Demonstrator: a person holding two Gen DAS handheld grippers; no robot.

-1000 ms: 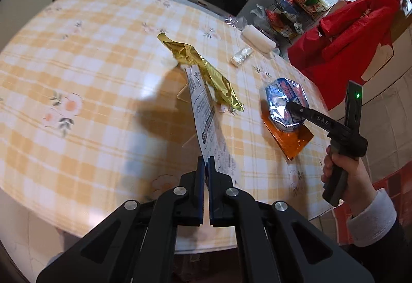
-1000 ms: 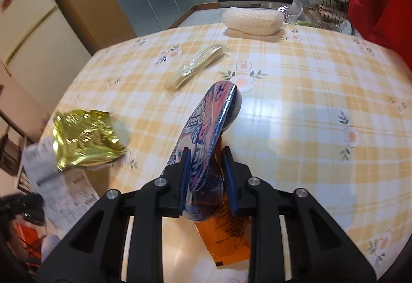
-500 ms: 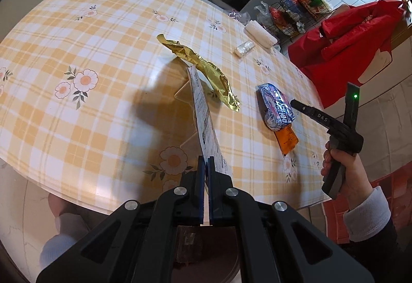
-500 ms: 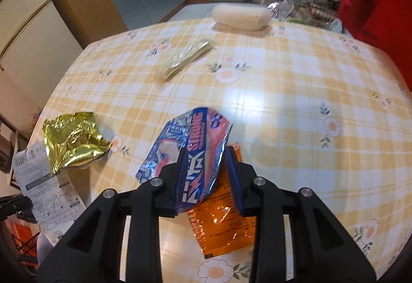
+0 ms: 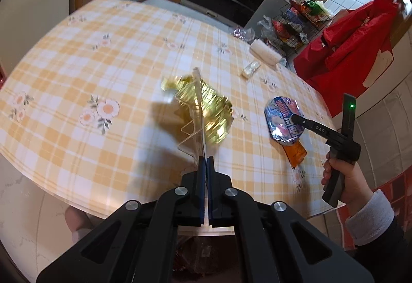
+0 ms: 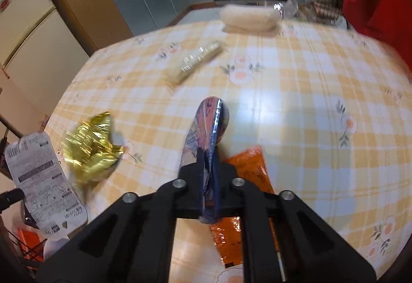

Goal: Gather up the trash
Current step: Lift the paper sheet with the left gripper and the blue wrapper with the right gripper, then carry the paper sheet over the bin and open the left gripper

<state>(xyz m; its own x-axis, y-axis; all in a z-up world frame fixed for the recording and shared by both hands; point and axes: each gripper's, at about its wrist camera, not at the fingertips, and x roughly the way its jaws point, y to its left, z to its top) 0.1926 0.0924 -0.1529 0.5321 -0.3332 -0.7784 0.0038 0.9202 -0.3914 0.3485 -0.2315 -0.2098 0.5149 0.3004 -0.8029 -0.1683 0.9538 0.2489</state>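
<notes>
Left gripper (image 5: 205, 163) jaws pinch a printed sheet (image 6: 41, 180) edge-on; right gripper (image 6: 208, 154) jaws pinch the blue wrapper (image 6: 208, 126), orange packet (image 6: 251, 164) just beyond.

The right gripper (image 6: 209, 174), whose jaws stood apart around the blue snack wrapper (image 6: 206, 133) half a second ago, now pinches it flat between them, its edge standing upright ahead of the fingertips. The left gripper (image 5: 205, 167) is a little higher, its clamped printed package (image 5: 199, 113) now seen edge-on, crossing the gold foil wrapper (image 5: 206, 108)
</notes>
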